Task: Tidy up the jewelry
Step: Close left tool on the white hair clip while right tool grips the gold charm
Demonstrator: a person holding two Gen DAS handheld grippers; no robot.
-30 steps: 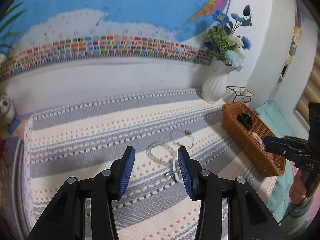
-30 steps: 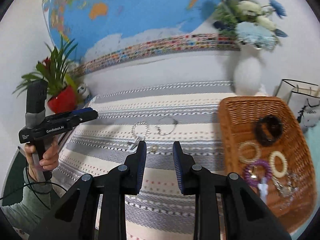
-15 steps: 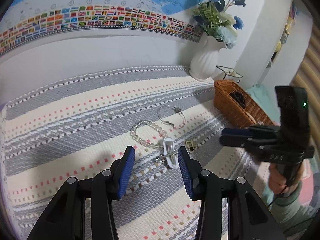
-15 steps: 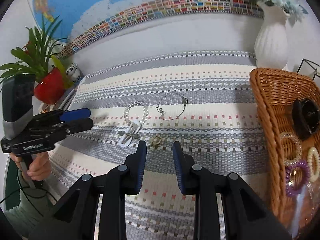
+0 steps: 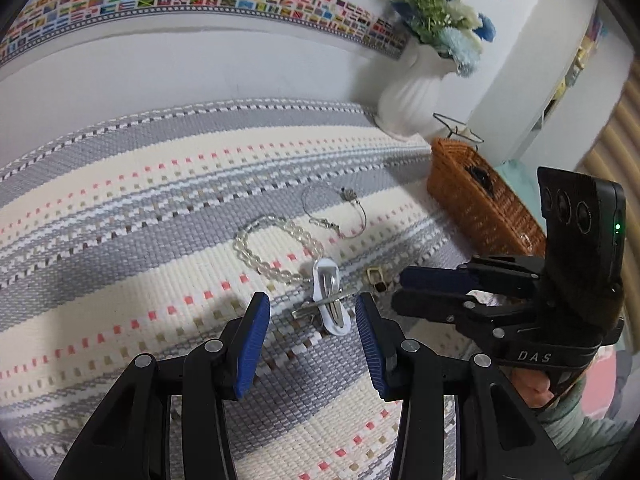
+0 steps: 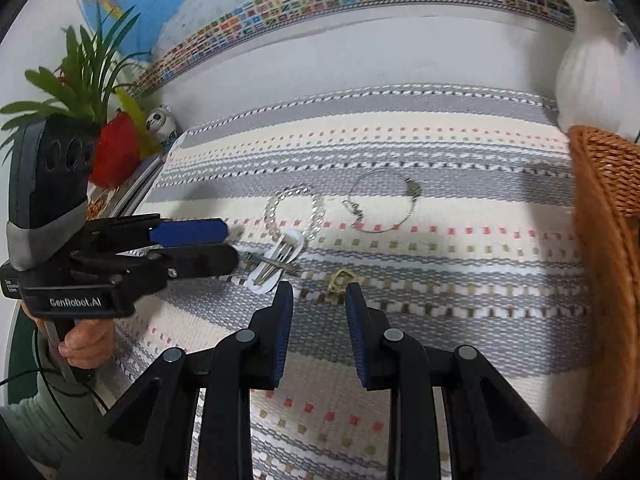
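Right gripper (image 6: pixel 316 300) jaws parted over gold ring (image 6: pixel 340 280), left gripper (image 6: pixel 230 246) beside white hair clip (image 6: pixel 276 260)

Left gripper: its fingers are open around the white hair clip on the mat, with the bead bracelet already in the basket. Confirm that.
One detail is wrong. The bead bracelet is not in the basket; it lies on the striped mat, touching the white hair clip. The left wrist view shows this. The left gripper does have its fingers open on either side of that clip.
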